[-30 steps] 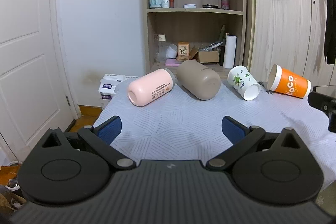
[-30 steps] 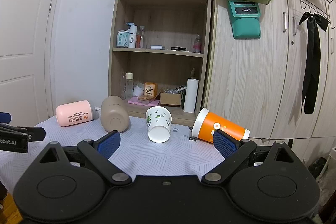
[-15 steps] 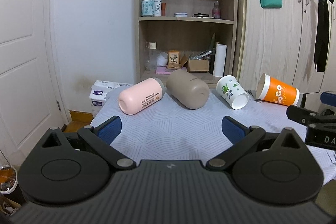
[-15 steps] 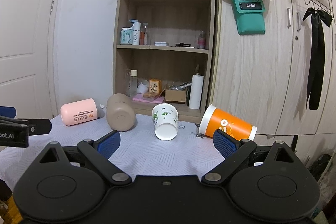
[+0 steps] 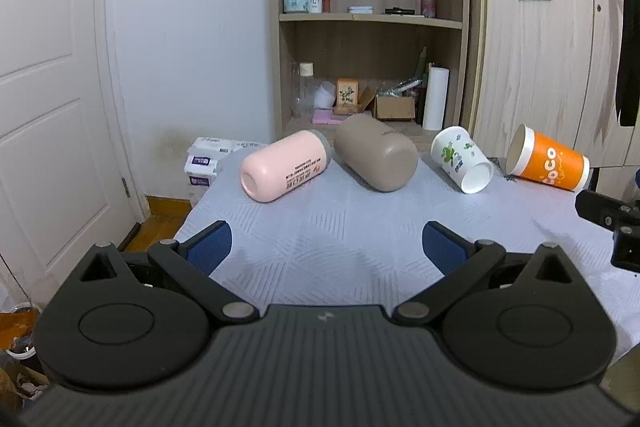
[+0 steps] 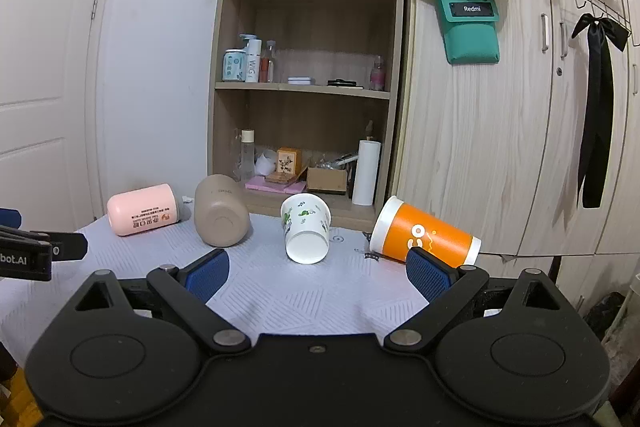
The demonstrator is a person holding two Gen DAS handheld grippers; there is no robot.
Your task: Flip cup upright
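Several cups lie on their sides in a row at the far edge of a table with a pale patterned cloth [image 5: 340, 239]: a pink cup [image 5: 286, 166], a taupe cup [image 5: 374, 157], a white paper cup with green print [image 5: 462, 159] and an orange paper cup [image 5: 548, 163]. They also show in the right wrist view: pink [image 6: 142, 209], taupe [image 6: 220, 211], white [image 6: 306, 229], orange [image 6: 424, 233]. My left gripper [image 5: 326, 247] is open and empty, short of the cups. My right gripper [image 6: 318, 273] is open and empty, in front of the white cup.
An open wooden shelf unit [image 6: 304, 87] with bottles and boxes stands behind the table. Wooden cupboards [image 6: 500, 147] are to the right, a white door [image 5: 48, 107] to the left. Tissue packs [image 5: 204, 163] sit beyond the table's left corner.
Both grippers drifted slightly; the cups kept their places. The left view rose half a second ago and has dropped back closer to the table. Jaws stay open.
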